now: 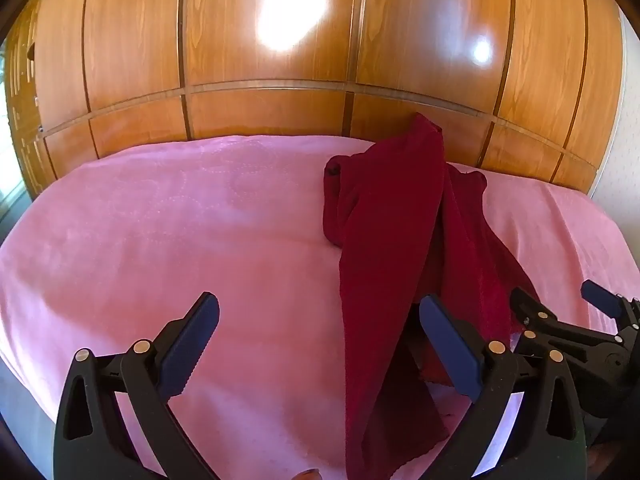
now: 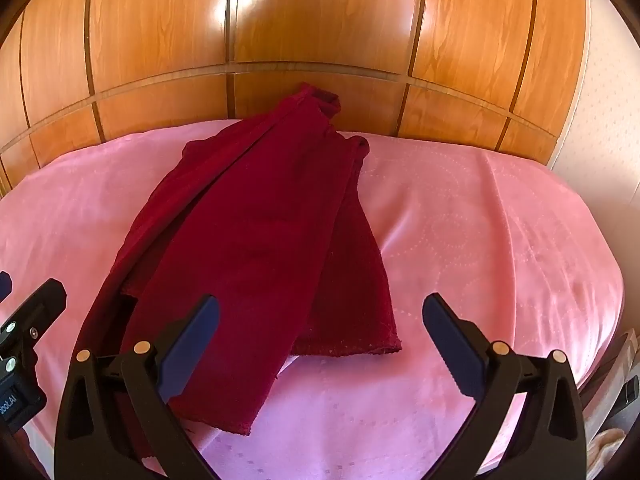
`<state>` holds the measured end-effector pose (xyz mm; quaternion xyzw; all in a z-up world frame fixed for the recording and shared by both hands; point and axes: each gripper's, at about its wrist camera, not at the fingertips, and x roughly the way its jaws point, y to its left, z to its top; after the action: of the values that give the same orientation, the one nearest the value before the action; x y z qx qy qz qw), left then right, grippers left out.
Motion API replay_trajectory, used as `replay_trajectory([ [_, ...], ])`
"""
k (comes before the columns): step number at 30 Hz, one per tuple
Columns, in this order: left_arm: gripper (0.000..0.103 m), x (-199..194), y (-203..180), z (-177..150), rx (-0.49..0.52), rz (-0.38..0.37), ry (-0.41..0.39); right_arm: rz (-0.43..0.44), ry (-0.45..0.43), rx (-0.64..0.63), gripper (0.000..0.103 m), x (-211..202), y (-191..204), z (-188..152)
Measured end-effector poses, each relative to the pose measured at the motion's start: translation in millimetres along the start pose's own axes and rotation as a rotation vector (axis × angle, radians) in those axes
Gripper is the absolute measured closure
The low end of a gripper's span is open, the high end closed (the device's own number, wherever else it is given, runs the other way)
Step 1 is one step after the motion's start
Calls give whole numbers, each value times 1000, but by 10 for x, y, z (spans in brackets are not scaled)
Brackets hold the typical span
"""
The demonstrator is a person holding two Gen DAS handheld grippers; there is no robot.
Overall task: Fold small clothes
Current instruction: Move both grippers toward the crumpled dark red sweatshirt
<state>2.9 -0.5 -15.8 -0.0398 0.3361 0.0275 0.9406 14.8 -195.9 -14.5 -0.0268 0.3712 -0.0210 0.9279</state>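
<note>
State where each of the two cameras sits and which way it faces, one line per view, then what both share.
Left wrist: sits on the left gripper, angled down across the pink bedspread toward the wooden wardrobe; its own open fingers show, the right gripper at right.
Right wrist: sits on the right gripper, facing the same way; its open fingers show, the left gripper at left.
Shared: the dark red garment, bedspread, wardrobe.

Glossy wood wardrobe panels (image 2: 320,20), a smooth pink cloth bedspread (image 2: 460,240), and a matt, seemingly velvety dark-red garment (image 2: 260,220).
</note>
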Motion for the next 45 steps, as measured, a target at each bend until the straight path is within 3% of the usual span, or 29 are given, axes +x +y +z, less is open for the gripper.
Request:
replay_trajectory([
  [21,4,14,29,-80,21,12,31,8,14,18,2,-12,-31,20],
  [30,4,50,23,-46,26,-1,44,98,18,90,2,-51,-212,-5],
  [45,4,51,16,-53,43,-14,59,109,40,127,2,-26,-296,-45],
])
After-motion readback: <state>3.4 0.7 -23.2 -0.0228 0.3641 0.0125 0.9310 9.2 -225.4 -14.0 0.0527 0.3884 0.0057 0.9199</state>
